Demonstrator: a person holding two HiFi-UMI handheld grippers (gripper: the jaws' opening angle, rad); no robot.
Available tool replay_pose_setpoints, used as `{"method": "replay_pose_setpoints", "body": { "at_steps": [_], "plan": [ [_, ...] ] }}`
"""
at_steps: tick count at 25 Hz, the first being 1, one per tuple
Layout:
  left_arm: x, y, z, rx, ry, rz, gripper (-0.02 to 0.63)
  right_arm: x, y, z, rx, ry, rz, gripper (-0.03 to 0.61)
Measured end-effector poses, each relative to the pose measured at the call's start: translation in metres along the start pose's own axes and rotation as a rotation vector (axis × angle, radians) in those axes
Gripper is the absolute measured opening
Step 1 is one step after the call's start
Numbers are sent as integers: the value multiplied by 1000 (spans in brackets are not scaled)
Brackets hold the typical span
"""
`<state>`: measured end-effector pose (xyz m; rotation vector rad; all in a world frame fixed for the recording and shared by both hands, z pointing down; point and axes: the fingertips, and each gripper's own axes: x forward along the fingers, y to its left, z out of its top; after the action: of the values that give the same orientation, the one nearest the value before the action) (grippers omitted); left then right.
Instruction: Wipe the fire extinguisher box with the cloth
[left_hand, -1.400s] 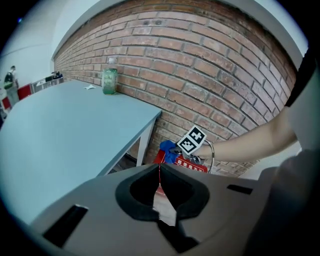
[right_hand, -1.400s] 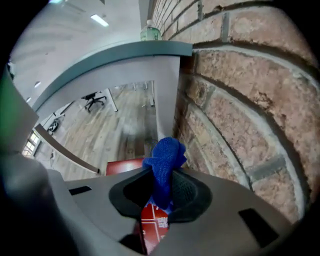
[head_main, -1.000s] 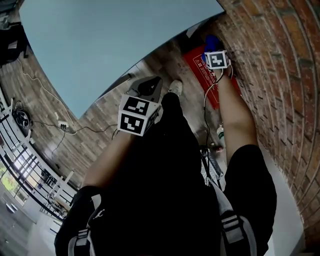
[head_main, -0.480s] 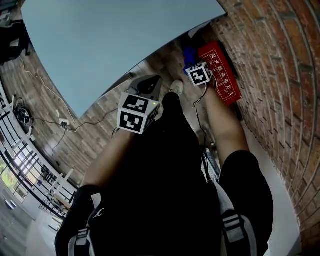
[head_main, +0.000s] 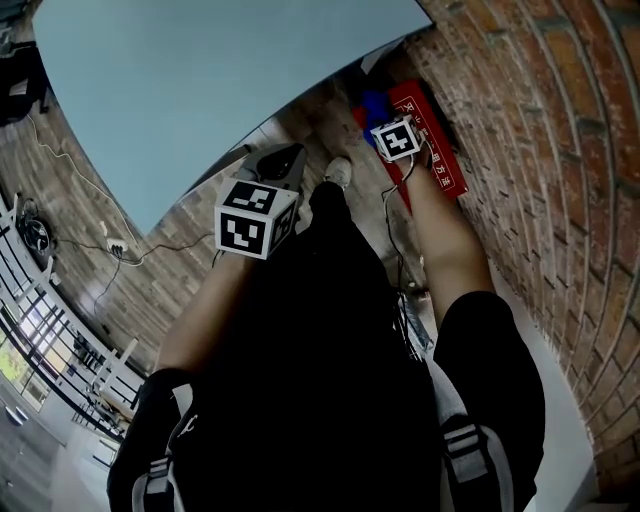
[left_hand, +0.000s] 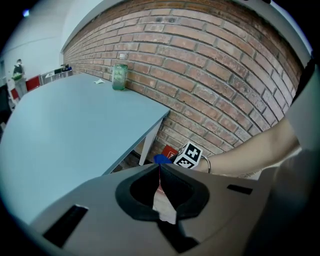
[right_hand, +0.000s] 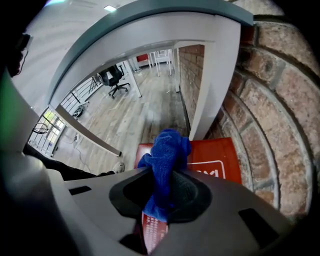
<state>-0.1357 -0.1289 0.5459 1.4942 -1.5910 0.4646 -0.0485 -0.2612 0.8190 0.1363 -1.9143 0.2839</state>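
Observation:
A red fire extinguisher box (head_main: 437, 150) with white print stands on the floor against the brick wall, under the table's corner; it also shows as the red box (right_hand: 212, 159) in the right gripper view. My right gripper (head_main: 382, 108) is shut on a blue cloth (right_hand: 166, 161), the blue cloth (head_main: 374, 104) bunched over the box's near-left part. My left gripper (head_main: 283, 165) hangs shut and empty over the wooden floor, left of the box; its jaws meet with nothing between them (left_hand: 159, 172).
A pale blue table (head_main: 190, 90) overhangs the floor beside the brick wall (head_main: 560, 150). A green jar (left_hand: 119, 76) stands on the table's far edge. A cable (head_main: 110, 250) lies across the wooden floor at left. My shoe (head_main: 338, 172) is near the box.
My right gripper with the cloth has swept leftward from the wall side of the box to its left part. The left gripper has shifted slightly left.

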Motion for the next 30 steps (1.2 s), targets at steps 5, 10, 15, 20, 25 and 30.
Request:
{"method": "replay_pose_setpoints", "body": {
  "at_steps": [5,10,15,20,25,30],
  "plan": [
    [-2,-1,-5,13,12,9,11,-21,-68,-24,91,70,-150,83],
    [-6,-8,-13,34,30,6,11,-26,-87,-11,57,-20,-193,83],
    [-7,-14,-15,69,37,1,11,-27,-71,-21,92,16,-212,83],
    [-8,-22,-15,96,38,-7,11,-19,-21,-36,61,15,-133,83],
    [-9,-28,-15,116,43,-18,11,-16,18,-51,23,19,-89,83],
    [-7,-29,-15,129,50,-23,11,-15,27,-59,31,20,-65,83]
  ]
}}
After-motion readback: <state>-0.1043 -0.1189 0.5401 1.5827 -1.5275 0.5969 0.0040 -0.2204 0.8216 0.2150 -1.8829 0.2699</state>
